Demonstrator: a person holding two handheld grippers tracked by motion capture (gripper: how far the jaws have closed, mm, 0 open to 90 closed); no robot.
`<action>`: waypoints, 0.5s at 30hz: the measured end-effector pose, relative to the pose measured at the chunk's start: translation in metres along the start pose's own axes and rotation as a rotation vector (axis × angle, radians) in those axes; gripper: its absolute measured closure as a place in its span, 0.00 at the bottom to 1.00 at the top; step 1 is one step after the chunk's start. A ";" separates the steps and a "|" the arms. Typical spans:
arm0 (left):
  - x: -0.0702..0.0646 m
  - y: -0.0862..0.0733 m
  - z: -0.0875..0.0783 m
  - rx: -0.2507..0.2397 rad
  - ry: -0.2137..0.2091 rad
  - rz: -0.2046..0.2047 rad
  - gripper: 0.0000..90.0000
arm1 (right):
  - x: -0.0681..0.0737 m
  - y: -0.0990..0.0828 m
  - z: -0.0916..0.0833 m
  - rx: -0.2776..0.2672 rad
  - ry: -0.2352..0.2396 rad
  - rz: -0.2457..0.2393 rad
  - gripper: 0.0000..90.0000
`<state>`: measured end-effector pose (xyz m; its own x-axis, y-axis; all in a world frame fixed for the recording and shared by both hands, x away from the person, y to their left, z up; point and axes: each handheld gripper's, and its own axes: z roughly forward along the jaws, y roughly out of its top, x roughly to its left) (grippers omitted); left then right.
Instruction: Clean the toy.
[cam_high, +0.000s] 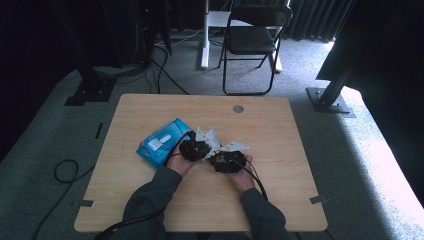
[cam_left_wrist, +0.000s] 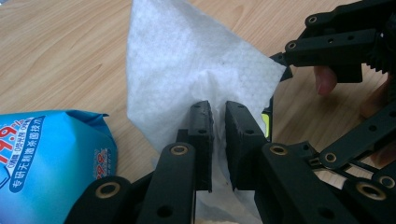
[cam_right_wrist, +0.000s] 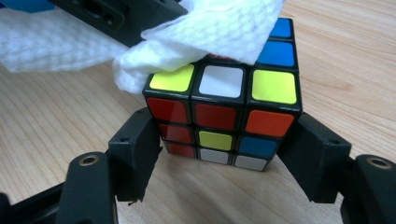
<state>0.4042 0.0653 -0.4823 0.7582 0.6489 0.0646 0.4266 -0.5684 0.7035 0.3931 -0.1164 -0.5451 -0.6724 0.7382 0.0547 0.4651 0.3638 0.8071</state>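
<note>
Left gripper (cam_left_wrist: 218, 116) jaws clamp a white wipe (cam_left_wrist: 187, 70) draped over a puzzle cube (cam_right_wrist: 224, 116) on the worktop (cam_high: 280, 140); right gripper (cam_right_wrist: 224, 161) jaws bracket the cube's sides. Wiping appears barely begun.

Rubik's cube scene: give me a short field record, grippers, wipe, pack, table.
left gripper: shut on the white wipe
right gripper: jaws on either side of the Rubik's cube, at its lower layer; whether the pads press on it can't be told
wipe: draped over the cube's top, covering part of it
cube: standing on the wooden table
blue wipe pack: lying on the table beside the left gripper
</note>
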 end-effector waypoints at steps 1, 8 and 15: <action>0.000 0.000 0.000 -0.004 0.001 0.002 0.90 | 0.000 0.000 0.000 0.001 0.000 0.003 0.36; 0.001 0.007 -0.003 -0.033 0.010 0.013 0.99 | 0.000 0.000 -0.001 0.000 -0.003 -0.001 0.37; 0.001 0.015 0.002 -0.056 0.017 -0.001 0.98 | 0.000 0.000 -0.001 0.000 -0.004 -0.001 0.37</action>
<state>0.4127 0.0565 -0.4731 0.7489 0.6583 0.0756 0.3985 -0.5385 0.7424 0.3923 -0.1165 -0.5451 -0.6704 0.7402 0.0516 0.4644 0.3644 0.8072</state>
